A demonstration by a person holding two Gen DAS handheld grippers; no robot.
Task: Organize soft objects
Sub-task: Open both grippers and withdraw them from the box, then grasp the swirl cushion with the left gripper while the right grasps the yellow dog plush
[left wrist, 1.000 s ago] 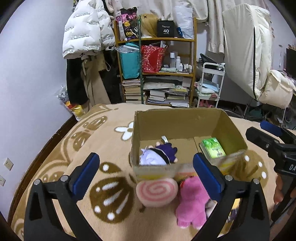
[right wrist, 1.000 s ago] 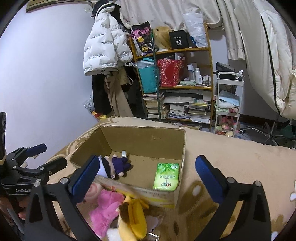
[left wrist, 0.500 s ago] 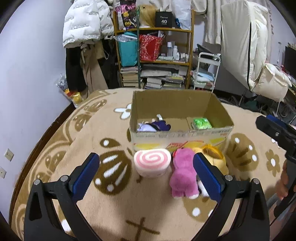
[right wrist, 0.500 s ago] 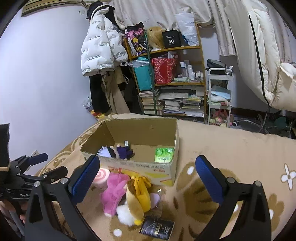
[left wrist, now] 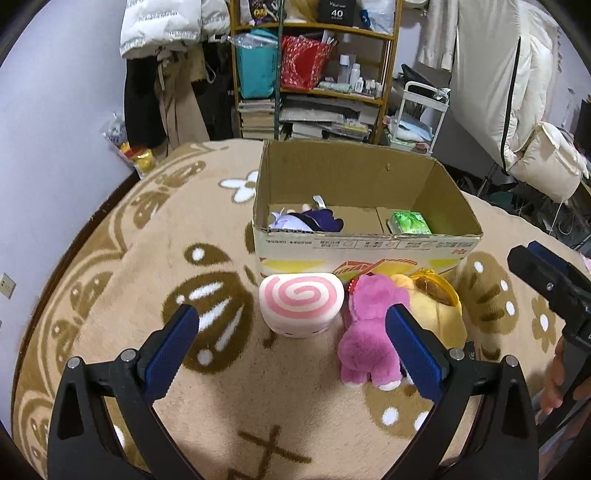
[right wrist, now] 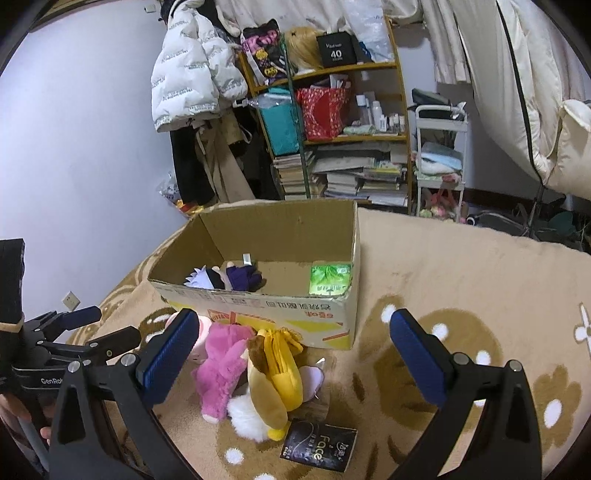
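Note:
An open cardboard box (left wrist: pixel 354 251) stands on the beige patterned blanket (left wrist: pixel 147 266). Inside lie a purple-and-white doll (left wrist: pixel 306 221) and a green tissue pack (left wrist: pixel 410 223). In front of the box sit a pink swirl roll cushion (left wrist: pixel 301 304), a pink plush (left wrist: pixel 369 325) and a yellow plush (left wrist: pixel 439 306). My left gripper (left wrist: pixel 291 347) hovers open just short of the roll cushion, holding nothing. My right gripper (right wrist: pixel 295 350) is open above the pink plush (right wrist: pixel 221 365) and yellow plush (right wrist: pixel 275 373), empty too.
A black "Face" packet (right wrist: pixel 319 445) lies on the blanket by the yellow plush. Behind the box stand a cluttered shelf (left wrist: pixel 314 74), a white cart (left wrist: pixel 417 114) and hanging coats (left wrist: pixel 162 29). A wall (left wrist: pixel 48 110) runs along the left.
Both grippers have pulled back from the box and risen, so the plush toys in front of it came fully into view. Both stayed open and empty.

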